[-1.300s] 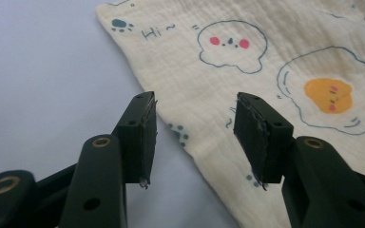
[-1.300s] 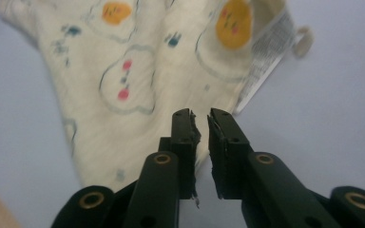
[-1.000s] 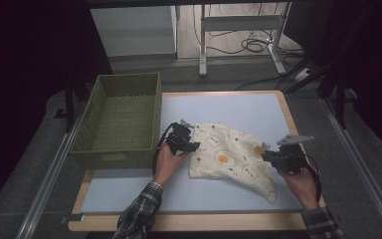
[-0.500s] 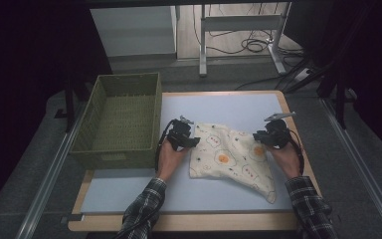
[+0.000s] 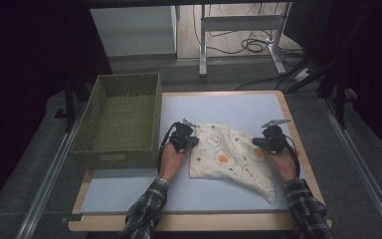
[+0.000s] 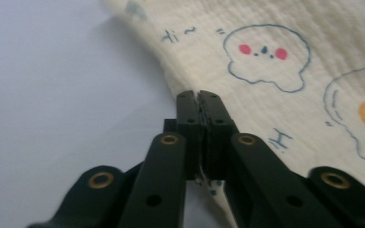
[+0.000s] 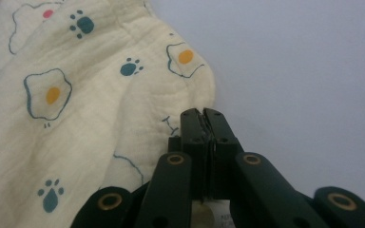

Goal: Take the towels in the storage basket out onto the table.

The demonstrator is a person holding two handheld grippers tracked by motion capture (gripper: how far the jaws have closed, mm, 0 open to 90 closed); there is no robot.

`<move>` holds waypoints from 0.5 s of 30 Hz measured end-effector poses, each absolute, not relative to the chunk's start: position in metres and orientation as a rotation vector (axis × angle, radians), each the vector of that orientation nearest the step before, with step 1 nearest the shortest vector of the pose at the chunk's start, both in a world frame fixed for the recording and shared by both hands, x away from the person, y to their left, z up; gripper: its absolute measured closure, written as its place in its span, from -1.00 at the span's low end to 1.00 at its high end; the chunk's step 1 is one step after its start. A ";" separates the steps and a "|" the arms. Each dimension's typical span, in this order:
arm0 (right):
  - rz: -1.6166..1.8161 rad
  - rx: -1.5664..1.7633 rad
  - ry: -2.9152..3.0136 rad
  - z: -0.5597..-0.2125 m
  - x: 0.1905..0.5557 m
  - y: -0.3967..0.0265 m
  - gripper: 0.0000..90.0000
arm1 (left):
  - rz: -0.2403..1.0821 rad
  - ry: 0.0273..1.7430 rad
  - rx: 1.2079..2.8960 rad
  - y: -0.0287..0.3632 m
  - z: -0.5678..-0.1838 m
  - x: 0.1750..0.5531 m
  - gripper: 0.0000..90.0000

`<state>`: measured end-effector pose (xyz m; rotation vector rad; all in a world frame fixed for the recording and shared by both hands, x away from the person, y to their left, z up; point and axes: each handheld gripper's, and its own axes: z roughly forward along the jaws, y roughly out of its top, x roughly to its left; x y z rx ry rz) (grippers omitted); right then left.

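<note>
Two grippers work one cloth (image 5: 231, 158) on a pale blue mat (image 5: 229, 107) that covers a wooden table (image 5: 189, 223).

Near: two forearms in plaid sleeves (image 5: 146, 211) come in from the near edge, one at each side of the cloth.

Middle: the cream cloth, printed with fried eggs and paw marks, lies rumpled at the centre-right of the mat. The left gripper (image 5: 188, 141) is at its left edge; its jaws have just closed, pinched tight on the cloth's hem. The right gripper (image 5: 262, 143) is at its right edge, jaws likewise just closed on a fold, apparently with a white label caught between them.

Far left: a green basket (image 5: 122, 152) stands on the table's left part, just beside the left gripper.
</note>
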<state>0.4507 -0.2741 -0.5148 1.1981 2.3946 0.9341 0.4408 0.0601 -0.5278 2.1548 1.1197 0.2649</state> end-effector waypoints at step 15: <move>0.906 1.239 2.242 -0.475 0.502 -0.289 0.64 | 0.402 1.186 2.072 0.063 -0.495 0.477 0.36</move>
